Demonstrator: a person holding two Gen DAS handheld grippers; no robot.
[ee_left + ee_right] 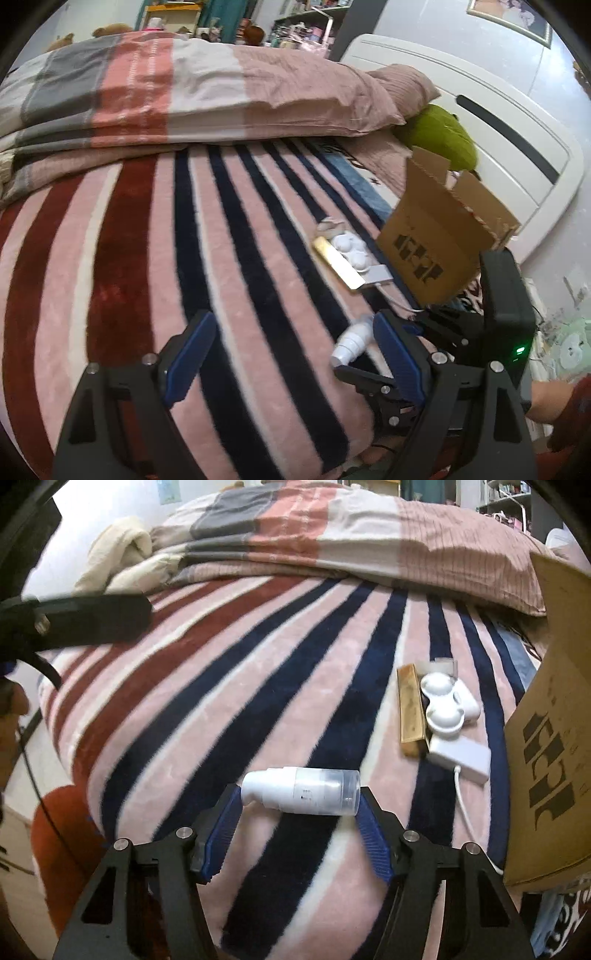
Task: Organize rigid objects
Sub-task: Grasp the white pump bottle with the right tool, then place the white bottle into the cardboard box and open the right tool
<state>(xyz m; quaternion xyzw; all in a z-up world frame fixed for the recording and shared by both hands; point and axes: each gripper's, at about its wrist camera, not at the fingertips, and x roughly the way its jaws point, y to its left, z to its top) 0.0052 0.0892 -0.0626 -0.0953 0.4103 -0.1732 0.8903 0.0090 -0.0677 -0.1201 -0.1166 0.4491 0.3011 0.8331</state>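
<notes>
A white pump bottle with a clear cap (301, 791) lies sideways between the blue pads of my right gripper (298, 806), which is shut on its two ends above the striped blanket. The bottle also shows in the left wrist view (352, 341). My left gripper (293, 352) is open and empty over the blanket, to the left of the right gripper. Ahead lie a gold bar-shaped box (409, 709), a white double-cup case (445, 703) and a white charger with its cable (461, 758). An open cardboard box (439, 236) stands on the right.
A folded striped quilt (177, 88) and a pink pillow (332, 99) lie across the far side of the bed. A green plush toy (441, 133) sits behind the cardboard box by the white headboard (517, 122). A cream towel (118, 554) lies at far left.
</notes>
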